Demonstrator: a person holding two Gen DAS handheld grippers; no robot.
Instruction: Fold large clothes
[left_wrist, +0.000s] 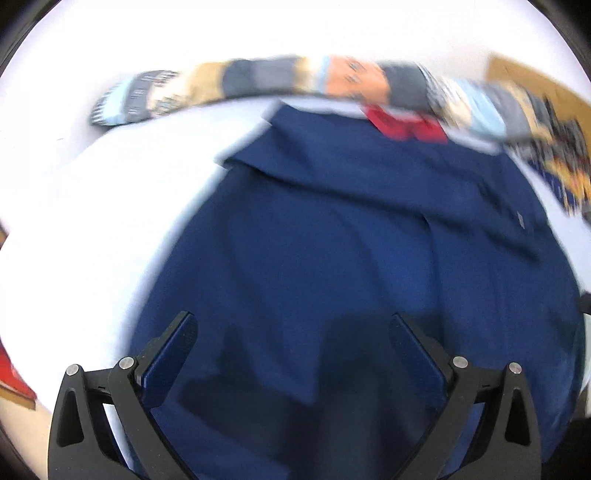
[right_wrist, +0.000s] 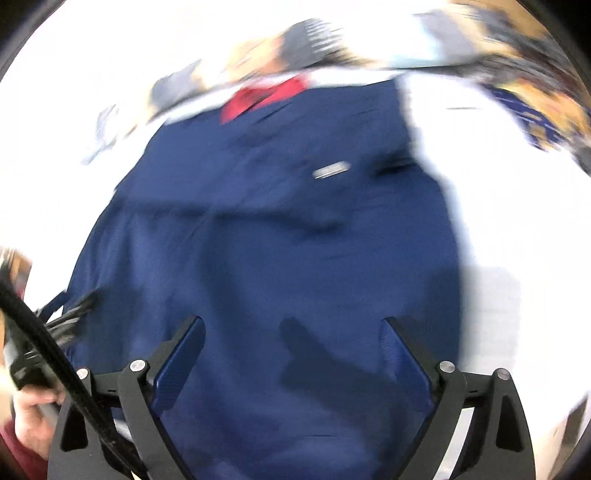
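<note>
Both my left gripper and right gripper hang spread wide, empty, over the navy garment lying on the white table; grabbing one layer could drag it askew

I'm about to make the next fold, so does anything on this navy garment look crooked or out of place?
Mostly tidy. The navy garment lies spread on the white surface, but a folded-over flap near the top runs diagonally with wrinkles below it. Both grippers are open above it. Motion blur hides finer detail.
</note>
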